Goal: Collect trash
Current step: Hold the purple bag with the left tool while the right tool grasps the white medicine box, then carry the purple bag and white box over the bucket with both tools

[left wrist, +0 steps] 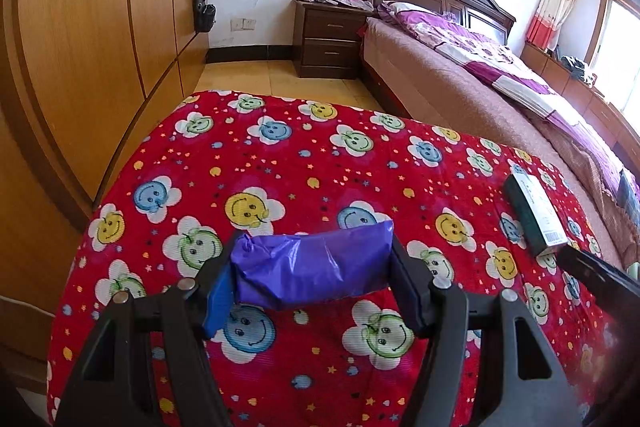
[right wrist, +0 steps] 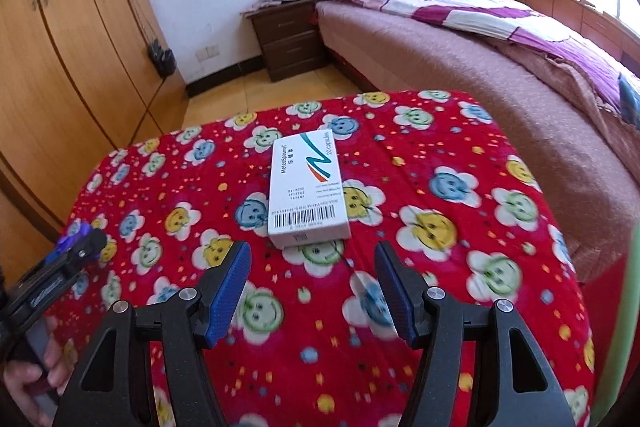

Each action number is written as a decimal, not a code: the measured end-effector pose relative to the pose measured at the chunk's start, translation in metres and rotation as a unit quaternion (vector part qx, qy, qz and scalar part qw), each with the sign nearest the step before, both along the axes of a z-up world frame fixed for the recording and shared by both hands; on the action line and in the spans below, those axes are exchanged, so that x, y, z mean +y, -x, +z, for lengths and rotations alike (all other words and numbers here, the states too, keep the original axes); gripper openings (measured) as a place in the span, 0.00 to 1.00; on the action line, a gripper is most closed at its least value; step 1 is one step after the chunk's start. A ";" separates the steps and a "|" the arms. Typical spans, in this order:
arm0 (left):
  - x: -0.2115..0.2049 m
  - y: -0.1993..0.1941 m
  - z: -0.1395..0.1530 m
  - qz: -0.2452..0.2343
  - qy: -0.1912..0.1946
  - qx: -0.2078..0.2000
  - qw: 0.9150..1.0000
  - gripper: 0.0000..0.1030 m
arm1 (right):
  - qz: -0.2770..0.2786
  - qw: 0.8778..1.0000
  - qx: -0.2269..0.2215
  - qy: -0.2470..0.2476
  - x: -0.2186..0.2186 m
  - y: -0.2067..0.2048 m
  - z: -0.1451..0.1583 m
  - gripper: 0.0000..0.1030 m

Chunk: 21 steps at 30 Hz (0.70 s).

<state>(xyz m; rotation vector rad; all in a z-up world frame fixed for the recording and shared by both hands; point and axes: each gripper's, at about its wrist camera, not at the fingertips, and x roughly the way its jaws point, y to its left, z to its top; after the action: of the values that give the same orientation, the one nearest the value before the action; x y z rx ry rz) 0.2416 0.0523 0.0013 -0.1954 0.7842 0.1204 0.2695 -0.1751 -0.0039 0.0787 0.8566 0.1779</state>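
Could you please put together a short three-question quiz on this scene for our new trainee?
1. True or false: the left tongs are shut on the crumpled purple plastic bag.
2. The white cardboard medicine box lies on: A) the brown bed, B) the red smiley-print cloth, C) the floor.
3. Fill in: the right tongs are ____ and hold nothing.

Key: 1 true; 2 B; 3 open.
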 end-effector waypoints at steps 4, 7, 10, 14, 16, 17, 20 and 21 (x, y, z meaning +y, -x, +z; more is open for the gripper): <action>-0.005 -0.001 -0.001 -0.010 0.001 0.002 1.000 0.65 | 0.004 1.000 -0.003 0.019 0.007 -0.014 -0.004 0.63; -0.005 0.000 -0.001 -0.009 0.003 0.002 1.000 0.65 | 0.004 1.000 0.003 0.023 0.010 -0.024 -0.009 0.63; -0.003 0.000 -0.002 -0.007 0.008 0.004 1.000 0.65 | 0.001 1.000 0.009 0.012 0.006 -0.029 -0.013 0.63; -0.002 0.000 -0.002 -0.008 0.009 0.002 1.000 0.65 | 0.002 1.000 0.007 0.022 0.007 -0.027 -0.014 0.50; 0.000 0.002 -0.002 -0.009 0.008 -0.001 1.000 0.65 | 0.006 1.000 0.008 0.021 0.007 -0.025 -0.013 0.50; -0.001 0.002 -0.002 -0.010 0.007 -0.002 1.000 0.65 | 0.009 1.000 0.008 0.024 0.007 -0.022 -0.013 0.50; -0.002 0.004 0.000 -0.011 0.004 -0.006 1.000 0.65 | 0.014 1.000 0.011 0.023 0.007 -0.012 -0.011 0.50; -0.002 0.005 0.000 -0.012 0.004 -0.007 1.000 0.65 | 0.014 1.000 0.011 0.023 0.006 -0.008 -0.011 0.50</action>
<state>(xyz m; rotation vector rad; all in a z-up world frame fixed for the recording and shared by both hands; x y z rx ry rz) 0.2371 0.0508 0.0010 -0.1951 0.7734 0.0932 0.2778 -0.1687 -0.0145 0.0259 0.8828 0.1831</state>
